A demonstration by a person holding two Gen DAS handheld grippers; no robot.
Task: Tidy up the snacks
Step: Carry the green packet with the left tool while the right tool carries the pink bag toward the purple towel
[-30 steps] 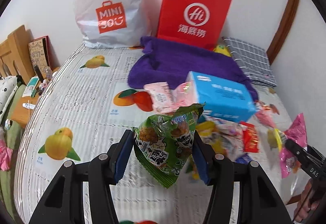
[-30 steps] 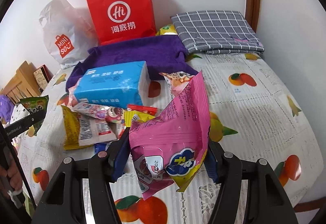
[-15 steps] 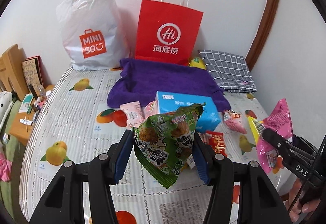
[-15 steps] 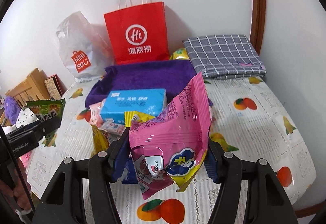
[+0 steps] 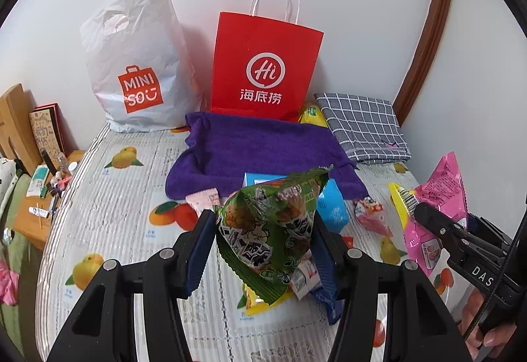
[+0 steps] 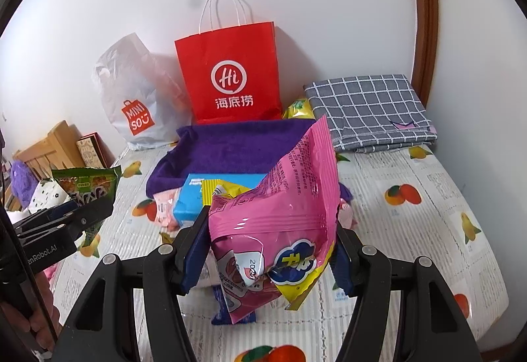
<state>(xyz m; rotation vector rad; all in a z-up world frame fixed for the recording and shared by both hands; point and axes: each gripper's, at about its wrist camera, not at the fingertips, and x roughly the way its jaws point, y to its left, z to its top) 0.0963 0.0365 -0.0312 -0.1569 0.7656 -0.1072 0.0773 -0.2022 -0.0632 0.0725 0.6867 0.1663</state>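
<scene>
**Two slick packets aloft, each held only by a pinch**

The left tongs (image 5: 263,250) are closed on a crinkly green foil snack packet (image 5: 273,230), and the right tongs (image 6: 268,256) are closed on a larger glossy pink-and-yellow plastic snack bag (image 6: 280,214). Both packets hang above the fruit-printed bed cover (image 5: 115,214), over the remaining pile of small snack packets (image 5: 306,276) beside a light-blue tissue pack (image 5: 332,207).

The main risk, as I judge it, is slippage: the pink bag is air-filled and smooth, gripped low down with most of its bulk leaning above the pads, so a quick swing could let it twist or squirt free. The green packet looks pinched across its puffy middle and could pop out likewise.

If the upright red paper bag with white handles (image 6: 230,75) or the white plastic shopping bag (image 5: 138,65) is the destination, a careless nudge could tip either over.
</scene>
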